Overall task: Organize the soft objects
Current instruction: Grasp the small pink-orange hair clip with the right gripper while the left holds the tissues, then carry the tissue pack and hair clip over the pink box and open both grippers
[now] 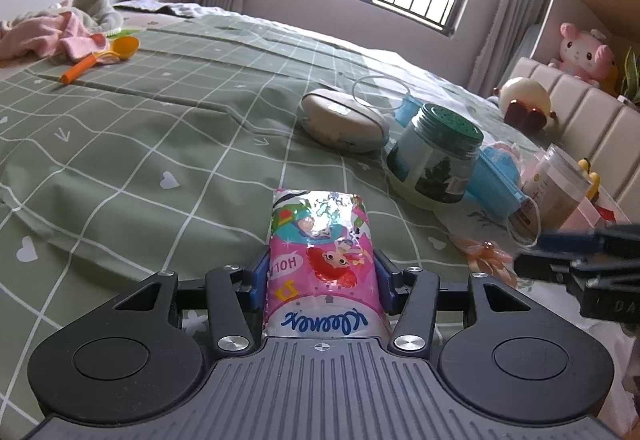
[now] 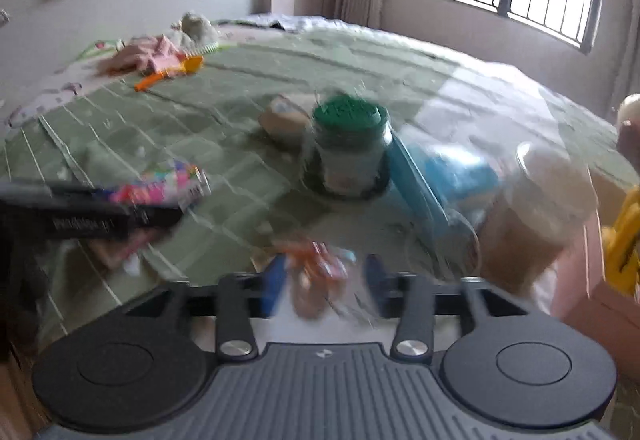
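Now, starting at the far left of the bed (image 1: 120,143), there is a heap of pink cloth (image 1: 44,35) with an orange spoon (image 1: 102,57) just beside it, well apart from the action; moving in, the left claw (image 1: 322,274) is closed snugly on the tissue pack (image 1: 322,240), blue pads pressing both long sides near its back half, front end sticking out free above the green checked cover; that pack looks light and squashy, and its glossy film looks slippery, so my read is that a mid-body pinch across the width is the right hold, firm enough to dent it without bursting the wrap; further right sit a beige pouch (image 1: 344,125), a green-lidded jar (image 1: 434,159) and blue packets (image 1: 494,183), all close together; then the right claw (image 2: 326,282), blurred in its own view, jaws standing apart around a small orange bow (image 2: 316,268) on the cover; whether they touch it I cannot tell; that bow looks flimsy and light, best taken at its knot.
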Available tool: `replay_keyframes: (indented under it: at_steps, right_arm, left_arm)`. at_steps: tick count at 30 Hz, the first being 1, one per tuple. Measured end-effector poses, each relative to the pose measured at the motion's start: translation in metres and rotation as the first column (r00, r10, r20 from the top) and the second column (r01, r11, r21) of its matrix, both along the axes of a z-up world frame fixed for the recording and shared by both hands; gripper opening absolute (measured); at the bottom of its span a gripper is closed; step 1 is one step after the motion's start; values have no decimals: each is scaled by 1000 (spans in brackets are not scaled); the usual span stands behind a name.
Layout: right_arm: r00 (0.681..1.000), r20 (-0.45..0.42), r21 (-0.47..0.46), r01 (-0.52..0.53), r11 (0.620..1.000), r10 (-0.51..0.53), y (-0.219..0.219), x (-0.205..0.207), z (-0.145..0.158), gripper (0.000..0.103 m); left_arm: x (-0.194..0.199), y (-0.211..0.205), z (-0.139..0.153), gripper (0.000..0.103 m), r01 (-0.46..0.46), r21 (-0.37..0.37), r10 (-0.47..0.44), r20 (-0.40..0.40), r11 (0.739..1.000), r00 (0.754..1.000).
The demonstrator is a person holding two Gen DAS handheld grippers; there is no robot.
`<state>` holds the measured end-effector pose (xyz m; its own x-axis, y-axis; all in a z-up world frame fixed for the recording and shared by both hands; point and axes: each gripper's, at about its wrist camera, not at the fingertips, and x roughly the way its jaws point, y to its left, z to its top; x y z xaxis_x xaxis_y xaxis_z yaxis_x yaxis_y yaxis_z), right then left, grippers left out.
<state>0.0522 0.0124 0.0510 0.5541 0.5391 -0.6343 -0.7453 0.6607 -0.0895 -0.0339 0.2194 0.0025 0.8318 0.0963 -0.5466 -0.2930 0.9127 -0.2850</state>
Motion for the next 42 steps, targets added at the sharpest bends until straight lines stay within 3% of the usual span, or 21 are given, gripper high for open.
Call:
replay_keyframes:
  at_steps: [3, 9, 11, 14, 16, 18, 23, 27, 30, 33, 36, 39, 42]
  right_arm:
    - [1000, 25, -5, 3, 1000, -3, 20, 7, 2, 63]
    - [997, -60, -78, 50, 996, -54, 47, 31, -27, 63]
    - [996, -59, -63, 61, 996, -65, 45, 29, -31, 62]
    - [995, -90, -41, 46, 998, -50, 39, 28, -28, 35]
    - [997, -67, -60, 38, 997, -42, 40, 23, -25, 24]
    - [999, -47, -66, 16, 998, -19, 39, 17, -20, 19]
    - [999, -36, 8, -9, 1000, 9, 23, 15, 13, 18]
    - [999, 39, 101, -2, 995, -2, -12, 25, 61, 18]
    - [992, 120, 153, 31, 988, -49, -46, 43, 99, 18]
    - [963, 230, 187, 101, 977, -143, -95, 70, 132, 18]
    - [934, 265, 211, 184, 960, -238, -148, 94, 143, 18]
    - [894, 284, 217, 293, 931, -348, -207, 113, 134, 18]
    - [869, 241, 233, 379, 895, -431, -255, 126, 113, 18]
  left_arm:
    - [1, 0, 0, 56, 2, 3, -2, -2, 1000, 1000]
    - [0, -5, 1, 56, 2, 24, -2, -12, 1000, 1000]
    - [1, -5, 1, 56, 2, 26, -2, -13, 1000, 1000]
    - [2, -6, 2, 56, 2, 29, -2, -13, 1000, 1000]
    - [2, -6, 2, 56, 1, 28, 0, -13, 1000, 1000]
    - [1, -5, 2, 56, -4, 19, 5, -9, 1000, 1000]
    - [9, 4, 17, 55, -17, -22, 17, -9, 1000, 1000]
    - [34, -1, 56, 54, 6, 56, -7, 18, 998, 1000]
    - [65, -18, 103, 54, 48, 139, -60, 83, 989, 995]
    - [101, -47, 157, 54, 120, 177, -151, 174, 977, 973]
    - [146, -90, 198, 55, 248, 150, -277, 221, 957, 935]
    - [187, -141, 214, 55, 372, 119, -390, 214, 920, 896]
    - [227, -198, 207, 55, 486, 90, -494, 167, 869, 853]
